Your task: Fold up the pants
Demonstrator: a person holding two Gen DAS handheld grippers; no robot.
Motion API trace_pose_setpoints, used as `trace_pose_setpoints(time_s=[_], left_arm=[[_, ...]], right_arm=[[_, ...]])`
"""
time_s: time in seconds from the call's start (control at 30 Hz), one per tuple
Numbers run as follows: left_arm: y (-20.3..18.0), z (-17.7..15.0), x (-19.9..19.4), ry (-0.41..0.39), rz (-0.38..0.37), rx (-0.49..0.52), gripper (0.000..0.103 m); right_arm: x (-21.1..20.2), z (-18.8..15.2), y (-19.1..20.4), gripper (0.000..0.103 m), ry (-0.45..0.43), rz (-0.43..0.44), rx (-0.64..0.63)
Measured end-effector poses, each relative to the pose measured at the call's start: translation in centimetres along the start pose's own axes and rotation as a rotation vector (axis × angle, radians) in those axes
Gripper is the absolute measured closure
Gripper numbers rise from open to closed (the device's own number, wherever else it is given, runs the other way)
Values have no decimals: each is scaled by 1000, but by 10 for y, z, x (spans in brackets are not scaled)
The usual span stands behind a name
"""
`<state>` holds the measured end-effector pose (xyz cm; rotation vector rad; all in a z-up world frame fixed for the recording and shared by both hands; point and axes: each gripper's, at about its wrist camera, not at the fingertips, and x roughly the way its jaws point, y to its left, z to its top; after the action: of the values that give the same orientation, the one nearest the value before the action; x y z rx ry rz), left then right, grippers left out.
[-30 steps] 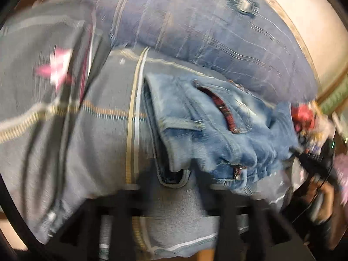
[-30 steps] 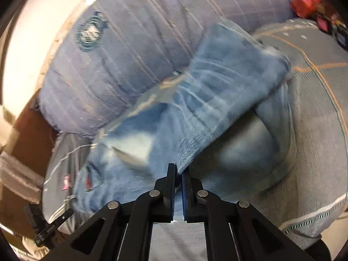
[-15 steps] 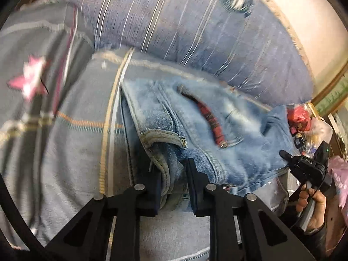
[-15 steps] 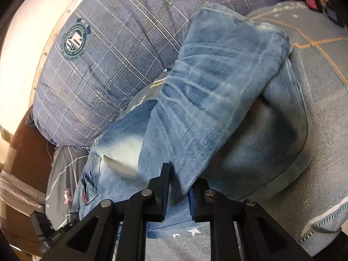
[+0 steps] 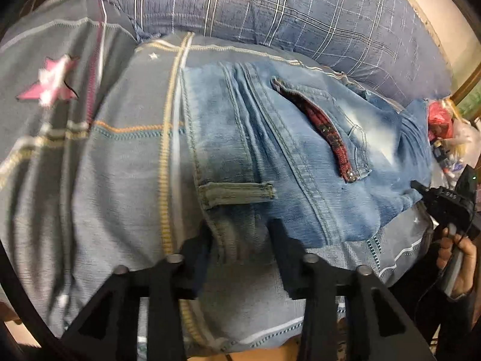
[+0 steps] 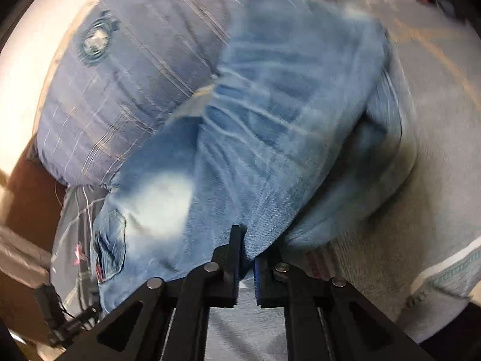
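Jeans [image 5: 300, 156]: centre frame, lying on grey bedspread [image 5: 120, 165]. Left gripper [image 5: 239, 240]: jaws opening, waistband between them. Right gripper [image 6: 247, 258]: clenched on folded leg edge. Plaid pillow [image 5: 285, 9]: upper frame, behind.

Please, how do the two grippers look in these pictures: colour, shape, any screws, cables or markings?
Both are matte black, with two flat fingers on angular arms that have cut-out openings. The left gripper shows four round silver screw heads. The right gripper has the same silver screw heads, plus a blue pad on the inner face of one finger; seen from the left camera, it is a black body with small white lettering and a thin black cable.
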<state>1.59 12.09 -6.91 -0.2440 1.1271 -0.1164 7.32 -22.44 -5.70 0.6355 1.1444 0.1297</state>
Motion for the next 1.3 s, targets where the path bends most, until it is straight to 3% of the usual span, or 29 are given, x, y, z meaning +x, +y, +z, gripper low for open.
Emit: trace_pose_setpoints(time_s=[0.03,0.1,0.17,0.2,0.27,0.37,0.47,0.6,0.63,0.73,0.8,0.9,0.93,1.0,1.03,1.1,1.23,1.27,1.3], left_arm=[[-2,2,-9,-11,13,23,60],[-6,7,-31,-45,71,58,53],[-13,11,-57,-109,146,98,53],[-14,14,-62,-126,163,115,52],[-26,21,-80,-166,182,154,52],[-55,37,-91,-205,128,191,52],[-102,57,-70,-187,18,243,52],[-178,80,-9,-100,-74,369,52],[-190,81,2,-76,-94,382,52],[-233,91,38,-10,-146,415,52],[-263,89,46,-5,-180,458,52],[-307,84,49,-20,-213,562,52],[-321,82,51,-19,-227,598,51],[-341,80,59,8,-260,654,31],[-350,78,68,22,-263,673,31],[-357,79,84,42,-248,669,31],[-319,94,108,84,-345,429,32],[-308,98,113,99,-357,376,44],[-288,105,124,128,-373,276,65]], right_arm=[[-4,2,-1,89,-2,13,5],[-18,8,0,71,-23,2,-18],[-44,15,-1,31,-72,12,-39],[-57,20,-5,30,-99,21,-39],[-84,30,-15,30,-143,30,-36],[-105,51,-46,30,-168,37,49],[-101,71,-75,30,-140,83,143],[-85,78,-85,31,-68,22,88],[-81,78,-89,33,-58,35,85],[-74,86,-103,58,-50,104,115],[-73,94,-112,60,-69,156,149],[-65,110,-115,60,-81,138,159],[-60,116,-114,60,-79,124,161],[-50,130,-111,60,-68,122,161],[-44,138,-106,60,-57,134,162],[-36,150,-89,60,-48,186,136],[-36,165,-48,60,-1,525,33],[-39,168,-45,60,-11,529,18],[-44,170,-45,60,-37,495,-2]])
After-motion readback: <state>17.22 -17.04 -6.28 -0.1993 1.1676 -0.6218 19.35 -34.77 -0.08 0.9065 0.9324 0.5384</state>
